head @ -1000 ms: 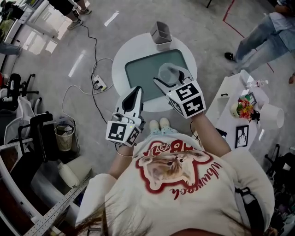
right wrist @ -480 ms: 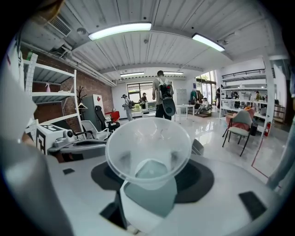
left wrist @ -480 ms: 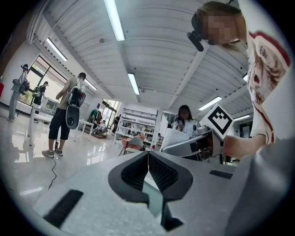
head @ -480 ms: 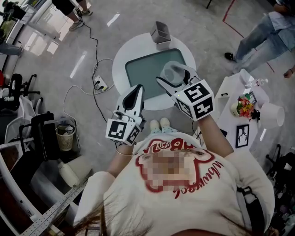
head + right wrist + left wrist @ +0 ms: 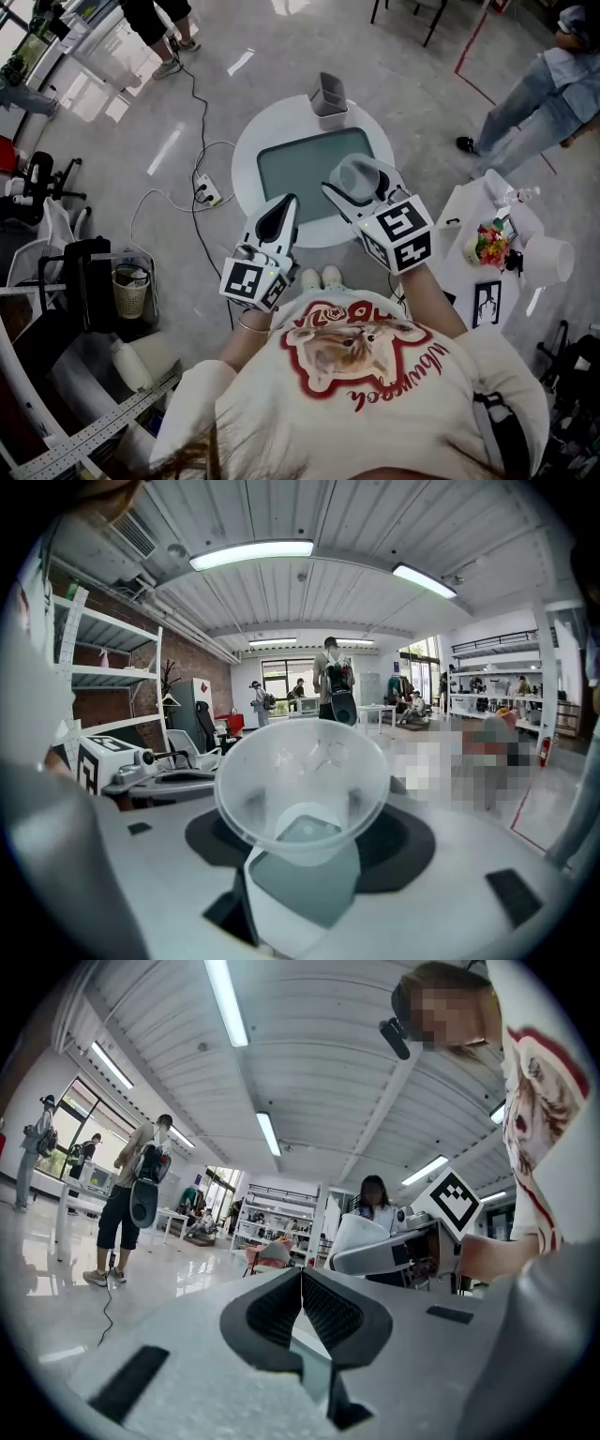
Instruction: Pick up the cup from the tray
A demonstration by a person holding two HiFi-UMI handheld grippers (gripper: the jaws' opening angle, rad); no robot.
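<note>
right gripper (image 5: 358, 183): pinching cup (image 5: 300, 771) by its walls, up over tray (image 5: 291, 164) near edge; pickup looks done | left gripper (image 5: 302, 1302): jaws pressed together, empty, parked aside, probably to keep clear

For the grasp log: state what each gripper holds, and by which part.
Right gripper holds the cup by its side walls, below the rim. Left gripper holds nothing; its jaws are together.
</note>
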